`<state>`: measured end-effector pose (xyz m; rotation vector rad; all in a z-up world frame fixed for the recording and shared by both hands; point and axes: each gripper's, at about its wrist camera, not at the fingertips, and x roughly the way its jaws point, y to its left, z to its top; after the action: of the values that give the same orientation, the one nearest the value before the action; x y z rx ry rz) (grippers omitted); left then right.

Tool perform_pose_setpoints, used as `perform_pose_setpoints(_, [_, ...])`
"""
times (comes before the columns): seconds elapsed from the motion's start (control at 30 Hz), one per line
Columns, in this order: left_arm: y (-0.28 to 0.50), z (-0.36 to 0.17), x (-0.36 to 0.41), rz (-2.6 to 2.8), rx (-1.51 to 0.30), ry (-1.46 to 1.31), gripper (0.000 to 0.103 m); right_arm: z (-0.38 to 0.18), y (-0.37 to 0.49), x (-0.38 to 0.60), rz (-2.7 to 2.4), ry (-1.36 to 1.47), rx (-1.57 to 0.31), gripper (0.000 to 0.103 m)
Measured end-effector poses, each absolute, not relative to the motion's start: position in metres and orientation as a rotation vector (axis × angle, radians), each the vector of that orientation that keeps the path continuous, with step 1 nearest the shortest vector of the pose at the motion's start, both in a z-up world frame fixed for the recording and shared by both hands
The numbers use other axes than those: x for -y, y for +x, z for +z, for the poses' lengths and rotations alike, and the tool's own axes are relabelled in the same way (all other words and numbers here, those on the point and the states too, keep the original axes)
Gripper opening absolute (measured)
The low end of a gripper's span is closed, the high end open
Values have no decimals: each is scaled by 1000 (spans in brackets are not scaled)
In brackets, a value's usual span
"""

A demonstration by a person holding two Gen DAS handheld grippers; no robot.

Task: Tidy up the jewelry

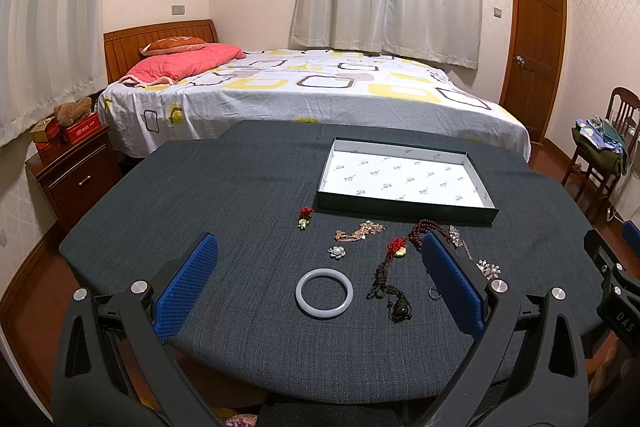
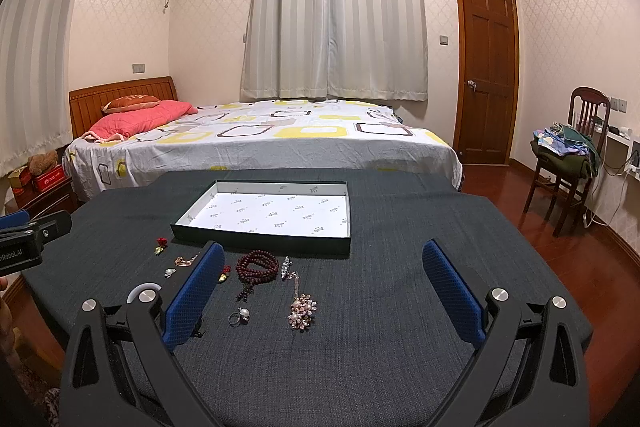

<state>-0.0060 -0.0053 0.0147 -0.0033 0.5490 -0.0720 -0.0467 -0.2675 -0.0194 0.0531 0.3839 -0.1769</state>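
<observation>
Left hand-held gripper (image 1: 320, 267) stood nearest the lens, blue pads spread wide, holding nothing, above the dark cloth counter (image 1: 200, 187). Between its pads lay a pale jade bangle (image 1: 324, 292), flat. At 3 o'clock of the bangle, a dark knotted pendant cord (image 1: 390, 291), long axis running roughly 12 to 6. At 12 o'clock, a small pearl brooch (image 1: 336, 251); beyond it a pinkish chain (image 1: 360, 231) and a red flower charm (image 1: 305, 217) at 11 o'clock.

Right hand-held gripper (image 2: 320, 275) likewise spread and empty. Only its view showed clearly the pearl ring (image 2: 239, 316), the pink pearl cluster brooch (image 2: 303, 311) with its chain running toward 12 o'clock, and the coiled dark red bead string (image 2: 257, 266). In the left view the right pad hid much of these. The bangle showed in the right view only as a sliver behind the left pad.

Open tray (image 1: 406, 203), white-lined, empty, sat beyond the jewelry at 12 o'clock, long axis left to right in both views. Bed (image 2: 260, 143) behind the counter.
</observation>
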Motion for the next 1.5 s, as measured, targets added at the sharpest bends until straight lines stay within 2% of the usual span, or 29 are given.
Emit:
perform_pose_setpoints(0.73, [1, -3, 2, -82, -571, 8, 99, -30, -36, 274, -175, 57, -414, 97])
perform_pose_setpoints(1.33, [70, -99, 14, -122, -744, 12, 99, -105, 13, 280, -159, 69, -593, 97])
perform_pose_setpoints(1.37, [75, -105, 14, -120, -759, 14, 98, -109, 16, 281, -158, 71, -604, 97])
perform_pose_setpoints(1.47, [91, -126, 11, -102, -803, 19, 83, -118, 21, 282, -157, 79, -628, 97])
perform_pose_setpoints(1.5, [96, -132, 9, -98, -819, 18, 82, -120, 22, 283, -157, 82, -635, 97])
